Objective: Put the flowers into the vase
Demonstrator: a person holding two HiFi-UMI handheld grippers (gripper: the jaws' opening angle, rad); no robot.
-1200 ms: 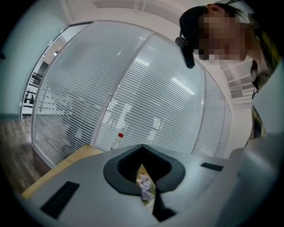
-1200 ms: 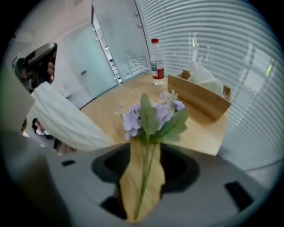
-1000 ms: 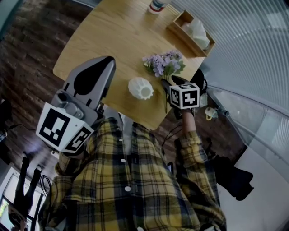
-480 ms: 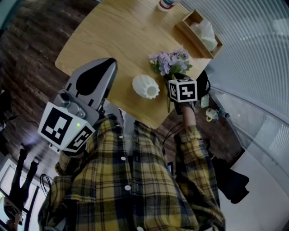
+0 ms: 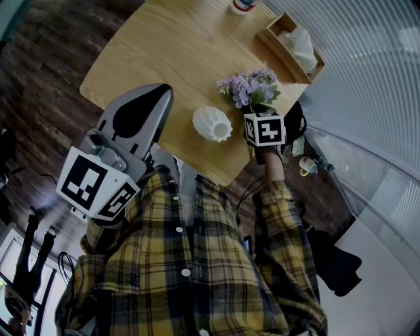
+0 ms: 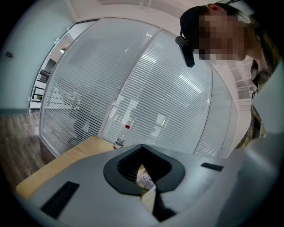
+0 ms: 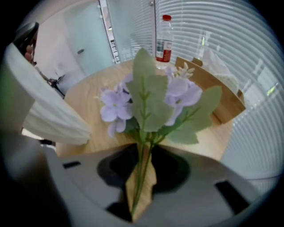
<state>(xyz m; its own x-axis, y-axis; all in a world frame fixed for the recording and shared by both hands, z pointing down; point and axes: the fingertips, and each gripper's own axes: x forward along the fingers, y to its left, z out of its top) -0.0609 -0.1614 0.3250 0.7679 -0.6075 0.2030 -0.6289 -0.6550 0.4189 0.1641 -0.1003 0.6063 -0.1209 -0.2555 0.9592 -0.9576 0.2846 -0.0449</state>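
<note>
A bunch of purple flowers (image 5: 249,85) with green leaves lies on the wooden table (image 5: 170,46), right of a white ribbed vase (image 5: 212,123). My right gripper (image 5: 259,113) points steeply down over the stems near the table's right edge. In the right gripper view the flowers (image 7: 146,102) fan out ahead. Their green stems run through the narrow gap of the right gripper (image 7: 141,155), whose jaws are closing with bare table still showing beside the stems. The vase (image 7: 49,115) stands at the left. My left gripper (image 5: 159,92) hovers left of the vase. The left gripper (image 6: 143,170) shows a narrow slit, holding nothing.
A wooden tissue box (image 5: 292,42) stands at the far right of the table, and a water bottle (image 5: 241,5) with a red cap stands beside it. White blinds (image 6: 146,80) close off the far side. The table's near edge runs just below the vase.
My right gripper has shifted a little left over the flower stems, which now lie hidden beneath it. The left gripper has stayed put.
</note>
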